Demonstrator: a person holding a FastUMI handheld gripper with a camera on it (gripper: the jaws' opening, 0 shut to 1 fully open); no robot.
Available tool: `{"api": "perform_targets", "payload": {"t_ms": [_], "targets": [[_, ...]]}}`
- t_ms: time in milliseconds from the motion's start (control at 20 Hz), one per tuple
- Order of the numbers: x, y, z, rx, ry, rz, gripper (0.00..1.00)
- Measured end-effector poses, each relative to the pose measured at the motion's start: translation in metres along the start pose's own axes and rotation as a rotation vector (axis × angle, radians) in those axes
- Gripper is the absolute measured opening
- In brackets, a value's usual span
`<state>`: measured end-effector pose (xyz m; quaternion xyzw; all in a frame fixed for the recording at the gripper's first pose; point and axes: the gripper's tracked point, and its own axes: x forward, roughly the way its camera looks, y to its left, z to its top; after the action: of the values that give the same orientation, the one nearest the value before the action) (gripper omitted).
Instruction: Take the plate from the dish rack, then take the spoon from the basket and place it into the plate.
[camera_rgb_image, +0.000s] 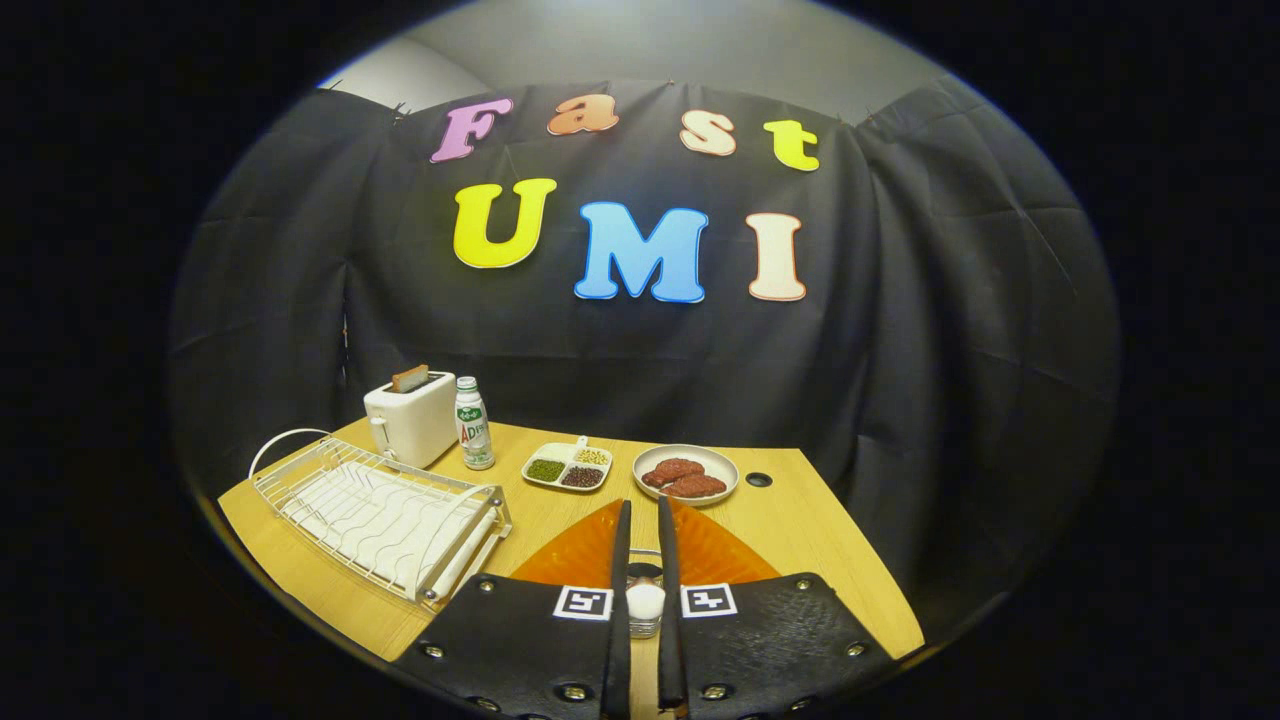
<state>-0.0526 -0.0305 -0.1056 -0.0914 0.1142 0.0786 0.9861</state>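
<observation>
The orange plate lies flat on the wooden table, right under and just ahead of my fingers. My gripper hangs over it with its two black fingers drawn close together. Between them, near their base, sits the spoon: a white rounded end with a shiny part just above it, pressed from both sides. The white wire dish rack stands left of the plate with nothing in its slots.
Behind the rack stand a white toaster with a slice of bread and a small bottle. Beyond the plate are a divided dish of beans and a round plate with red meat. A dark hole marks the tabletop.
</observation>
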Motion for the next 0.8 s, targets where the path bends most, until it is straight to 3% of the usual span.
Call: {"api": "perform_targets", "payload": {"t_ms": [350,650,800], "targets": [[-0.035,0.017,-0.008,0.009,0.068,0.070,0.11],[-0.054,0.056,-0.049,0.120,0.194,0.175,0.11],[-0.056,0.075,-0.075,0.109,0.268,0.218,0.11]]}}
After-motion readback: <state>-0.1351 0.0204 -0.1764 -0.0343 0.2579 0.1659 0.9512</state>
